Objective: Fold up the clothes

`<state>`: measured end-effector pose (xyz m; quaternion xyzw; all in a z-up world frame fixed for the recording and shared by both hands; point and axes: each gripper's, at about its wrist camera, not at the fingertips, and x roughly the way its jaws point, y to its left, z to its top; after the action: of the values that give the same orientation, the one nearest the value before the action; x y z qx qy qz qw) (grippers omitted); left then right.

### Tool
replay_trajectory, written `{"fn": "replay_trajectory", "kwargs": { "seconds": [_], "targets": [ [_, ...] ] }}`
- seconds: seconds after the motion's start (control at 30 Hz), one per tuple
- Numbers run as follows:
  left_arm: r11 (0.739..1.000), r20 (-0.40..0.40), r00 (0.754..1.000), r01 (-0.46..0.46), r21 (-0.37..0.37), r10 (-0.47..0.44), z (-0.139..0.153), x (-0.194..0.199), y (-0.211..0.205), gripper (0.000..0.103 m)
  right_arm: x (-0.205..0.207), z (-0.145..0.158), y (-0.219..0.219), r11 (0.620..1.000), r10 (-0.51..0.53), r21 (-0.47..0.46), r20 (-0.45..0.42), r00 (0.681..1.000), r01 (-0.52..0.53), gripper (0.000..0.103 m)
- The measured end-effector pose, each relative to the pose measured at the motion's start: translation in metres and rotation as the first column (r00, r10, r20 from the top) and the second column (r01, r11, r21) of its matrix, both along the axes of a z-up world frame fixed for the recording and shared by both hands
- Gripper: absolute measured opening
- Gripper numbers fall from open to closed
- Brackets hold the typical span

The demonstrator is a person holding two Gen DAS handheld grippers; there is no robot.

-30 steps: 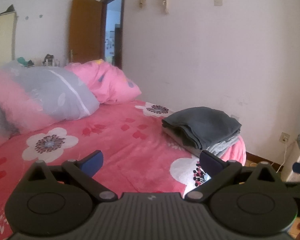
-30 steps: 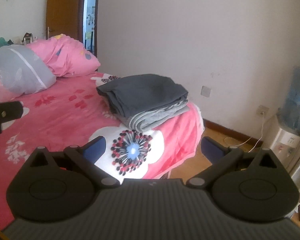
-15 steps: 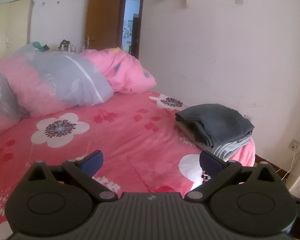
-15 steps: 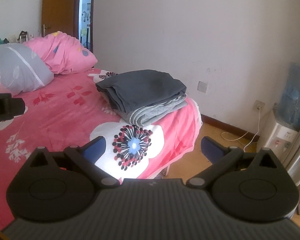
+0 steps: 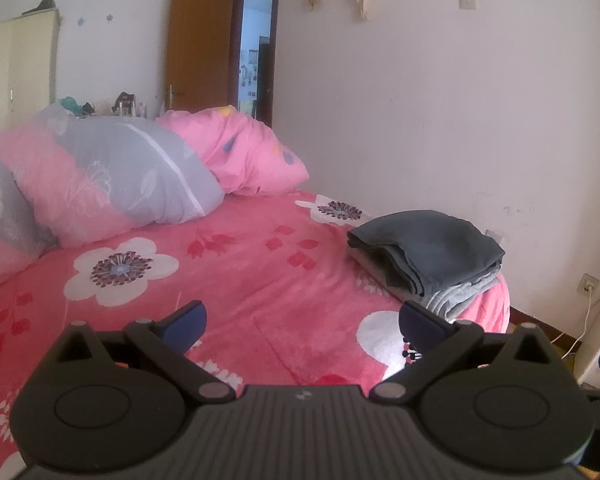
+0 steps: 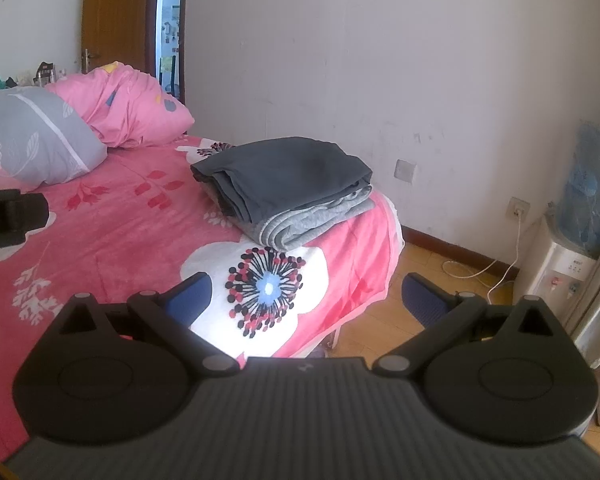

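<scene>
A stack of folded clothes [image 5: 428,256] [image 6: 288,188] lies at the far right corner of the pink flowered bed [image 5: 236,280] [image 6: 112,240]: a dark grey garment on top, a light grey one underneath. My left gripper [image 5: 302,320] hovers open above the bedspread, well short of the stack, with nothing between its blue pads. My right gripper [image 6: 306,300] is open too, held over the bed's near corner and the floor, empty. The left gripper's body shows as a black block [image 6: 8,216] at the left edge of the right wrist view.
Grey and pink pillows [image 5: 120,176] [image 6: 36,140] are piled at the head of the bed. A white wall [image 5: 440,100] runs along the bed's right side. A water dispenser [image 6: 580,240] and a cable stand on the wooden floor [image 6: 420,268]. A brown door [image 5: 198,44] stands open behind.
Both views have drifted: the left gripper turned left and rose, so the pillows and more bedspread show; the folded stack sits further right. Both grippers stayed open and empty.
</scene>
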<state>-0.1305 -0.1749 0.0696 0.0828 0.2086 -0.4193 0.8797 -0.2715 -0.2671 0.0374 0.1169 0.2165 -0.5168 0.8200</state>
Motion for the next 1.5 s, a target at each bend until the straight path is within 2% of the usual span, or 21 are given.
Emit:
{"fn": "replay_trajectory", "kwargs": {
  "seconds": [0.57, 1.5],
  "targets": [
    [0.999, -0.044, 0.998, 0.041, 0.023, -0.04, -0.011, -0.004, -0.005, 0.103, -0.003, -0.003, -0.005, 1.0, -0.017, 0.004, -0.016, 1.0, 0.017, 0.102],
    [0.998, -0.04, 0.998, 0.056, 0.032, -0.054, -0.015, -0.01, -0.008, 0.103, -0.006, -0.003, -0.006, 1.0, -0.02, 0.006, -0.017, 1.0, 0.02, 0.102]
  ]
}}
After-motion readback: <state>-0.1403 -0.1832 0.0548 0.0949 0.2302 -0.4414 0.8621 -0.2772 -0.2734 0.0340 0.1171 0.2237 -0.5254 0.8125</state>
